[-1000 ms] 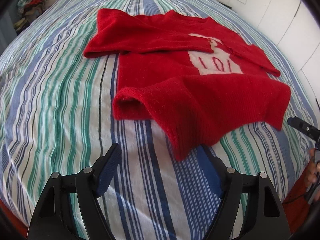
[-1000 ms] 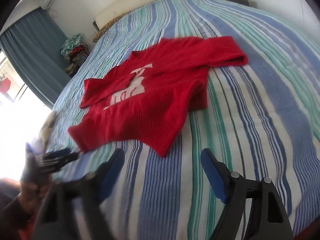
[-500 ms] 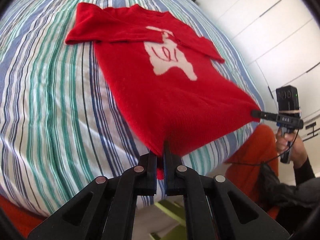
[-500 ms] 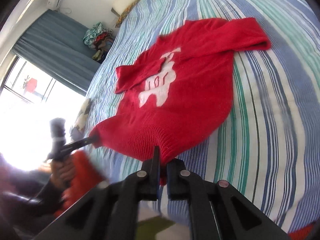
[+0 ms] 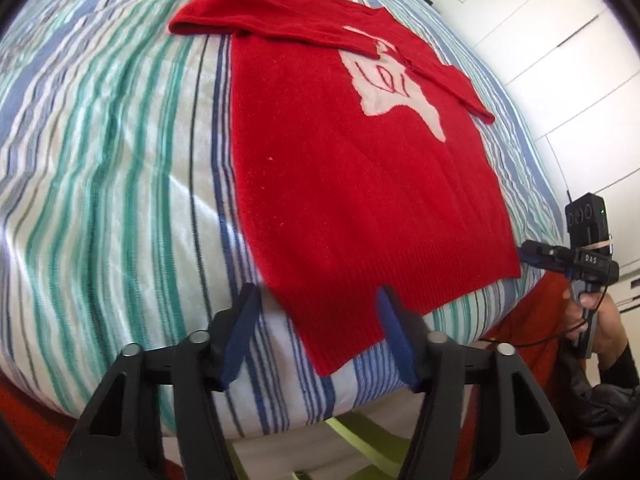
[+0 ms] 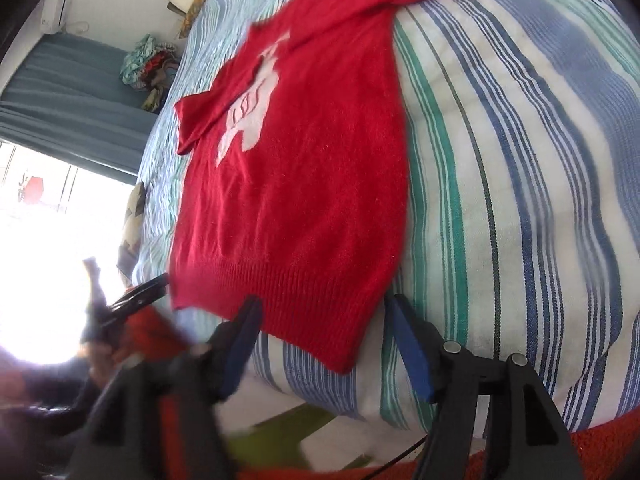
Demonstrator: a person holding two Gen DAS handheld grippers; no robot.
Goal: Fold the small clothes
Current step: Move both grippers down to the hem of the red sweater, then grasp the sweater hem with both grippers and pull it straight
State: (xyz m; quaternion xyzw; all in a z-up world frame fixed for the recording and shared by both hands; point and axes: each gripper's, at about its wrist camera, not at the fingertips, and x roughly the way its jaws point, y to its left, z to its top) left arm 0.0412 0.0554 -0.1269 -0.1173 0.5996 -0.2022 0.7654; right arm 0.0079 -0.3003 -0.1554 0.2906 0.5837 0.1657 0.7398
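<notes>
Nearest to me, the left gripper (image 5: 316, 332) has its jaws opening, blue pads apart on either side of the near hem corner of the red sweater (image 5: 360, 168); the corner lies between them on the bedding and neither pad presses it. On my other camera the right gripper (image 6: 324, 344) is doing the same: jaws opening, the opposite hem corner lying loose between its blue pads, not pinched. From the left view I can also pick out the right gripper (image 5: 532, 250) just beside the far end of the hem, held in a hand (image 5: 600, 320) with a dark sleeve. The sweater is spread flat, front up, on the striped bedspread (image 5: 120, 160), its ribbed hem close to the bed's near edge. Further along, a white figure (image 5: 396, 80) is knitted into the chest, and both sleeves are folded inward across it. Beyond the bed, the left view shows white cupboard doors (image 5: 540, 32); the right view shows a grey-blue curtain (image 6: 72, 92), a bright window, and a heap of mixed clothes (image 6: 150, 68) at the bed's far side.
</notes>
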